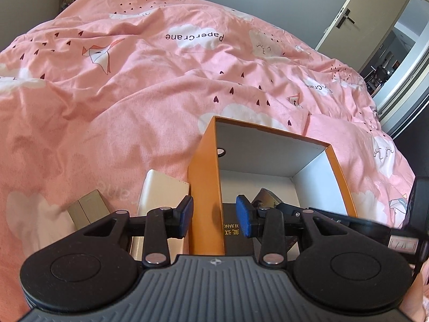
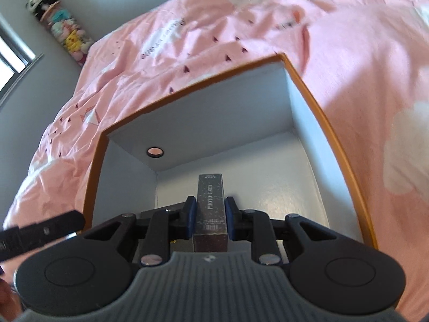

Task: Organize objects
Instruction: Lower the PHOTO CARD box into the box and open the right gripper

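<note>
Matt cardboard box (image 2: 305, 86) (crumpled cotton duvet (image 1: 134, 80))

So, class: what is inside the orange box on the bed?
Inside the orange box: a dark box printed PHOTO CARD, gripped by the right claw, and a black item with gold lettering. The claws hide most of the box floor.
</note>
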Demonstrator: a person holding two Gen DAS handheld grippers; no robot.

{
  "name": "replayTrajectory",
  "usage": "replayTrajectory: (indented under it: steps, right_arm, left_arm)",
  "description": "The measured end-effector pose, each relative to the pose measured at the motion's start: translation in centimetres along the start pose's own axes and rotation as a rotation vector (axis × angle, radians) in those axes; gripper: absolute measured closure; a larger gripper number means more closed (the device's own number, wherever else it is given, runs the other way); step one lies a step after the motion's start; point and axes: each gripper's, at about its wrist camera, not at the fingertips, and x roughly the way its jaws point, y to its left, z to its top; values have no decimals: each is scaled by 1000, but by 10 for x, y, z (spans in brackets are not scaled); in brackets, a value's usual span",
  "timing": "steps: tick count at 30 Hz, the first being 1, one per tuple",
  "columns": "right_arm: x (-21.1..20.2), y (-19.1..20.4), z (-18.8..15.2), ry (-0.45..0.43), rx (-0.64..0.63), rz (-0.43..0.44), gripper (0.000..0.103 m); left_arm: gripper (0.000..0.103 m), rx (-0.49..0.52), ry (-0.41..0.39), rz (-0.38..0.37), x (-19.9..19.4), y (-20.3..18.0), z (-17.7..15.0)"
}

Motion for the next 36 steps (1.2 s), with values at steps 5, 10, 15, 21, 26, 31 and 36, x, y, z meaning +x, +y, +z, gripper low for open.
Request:
replayTrajectory:
  steps: [5,10,15,21,26,31,36]
  right_arm:
    - [2,-6,6,17,89,4,79]
    - [8,-7,2,-2,166,12,79]
    - [11,0,0,83,76,-35,77]
    - [19,11,-1,141,-118,-154,70]
    - [27,13,0,174,-238,-230,60]
    - [37,14,1,205,-309,-245,52]
    - [41,11,4,220,-304,-218,50]
  left_arm:
    - [60,-34,7,-12,3,6,-3]
    - [60,-46,5,-17,1,9,-4]
    - [60,-57,14,-22,3,11,-6]
    - [60,-53,18,-33,3,10,-7]
    - [60,-63,20,-28,5,13,-7]
    - [60,-64,28,-30,7,14,-7]
    - [60,-65,30,-32,8,15,-7]
